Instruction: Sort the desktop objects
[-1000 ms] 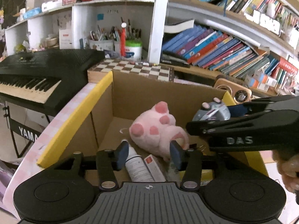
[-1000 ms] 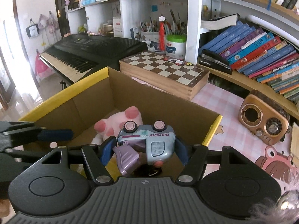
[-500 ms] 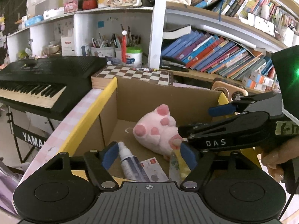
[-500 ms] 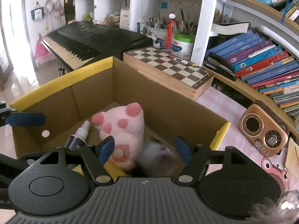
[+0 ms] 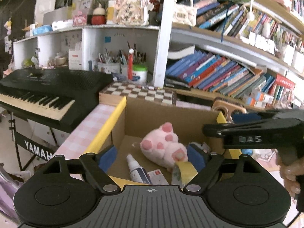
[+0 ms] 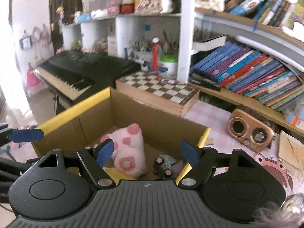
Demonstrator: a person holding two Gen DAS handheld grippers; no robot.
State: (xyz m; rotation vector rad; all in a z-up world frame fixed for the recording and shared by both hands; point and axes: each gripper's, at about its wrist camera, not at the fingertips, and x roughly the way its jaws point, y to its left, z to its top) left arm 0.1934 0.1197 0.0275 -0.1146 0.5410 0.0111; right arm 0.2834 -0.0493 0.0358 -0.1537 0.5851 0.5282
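My left gripper (image 5: 152, 156) is opening, its jaws released with nothing pressed between them; my right gripper (image 6: 147, 153) also stands released and empty. Both hang over the open brown cardboard box with yellow-edged flaps (image 6: 95, 117). Inside lie the pink plush toy with darker pink paws (image 6: 128, 150), the small grey-blue toy truck (image 6: 165, 166) tipped over on the floor to its right, and the white spray bottle (image 5: 134, 168) at the near left. Beyond the far wall sits the wooden chessboard case (image 6: 157, 93).
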